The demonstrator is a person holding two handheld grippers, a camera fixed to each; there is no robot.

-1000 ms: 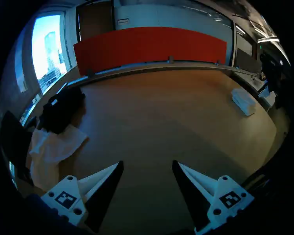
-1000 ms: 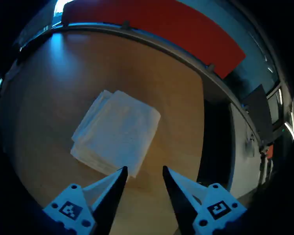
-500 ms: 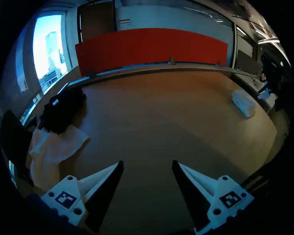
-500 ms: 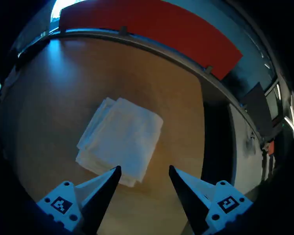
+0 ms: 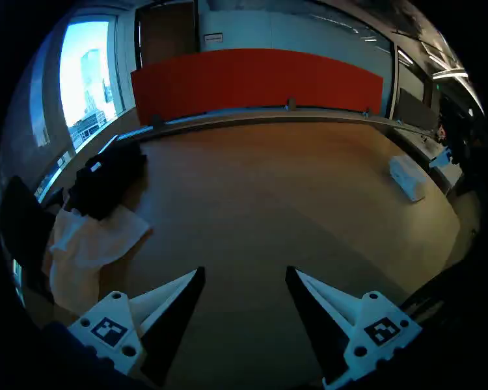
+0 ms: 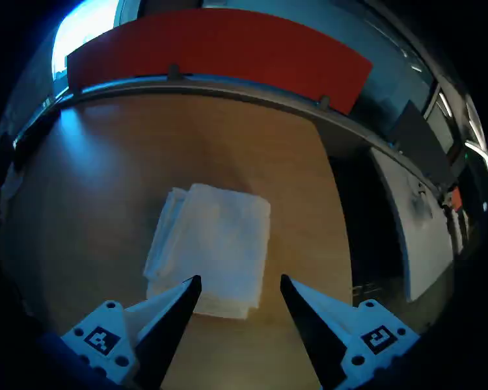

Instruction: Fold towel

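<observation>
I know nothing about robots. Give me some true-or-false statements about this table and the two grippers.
1. A folded towel lies flat on the table. True.
2. The right gripper is clamped on the towel. False: its fingers are open and hold nothing.
3. The left gripper is open over bare table. True.
4. The panel behind the table is blue. False: it is red.
5. A crumpled white cloth lies by a black bundle. True.
</observation>
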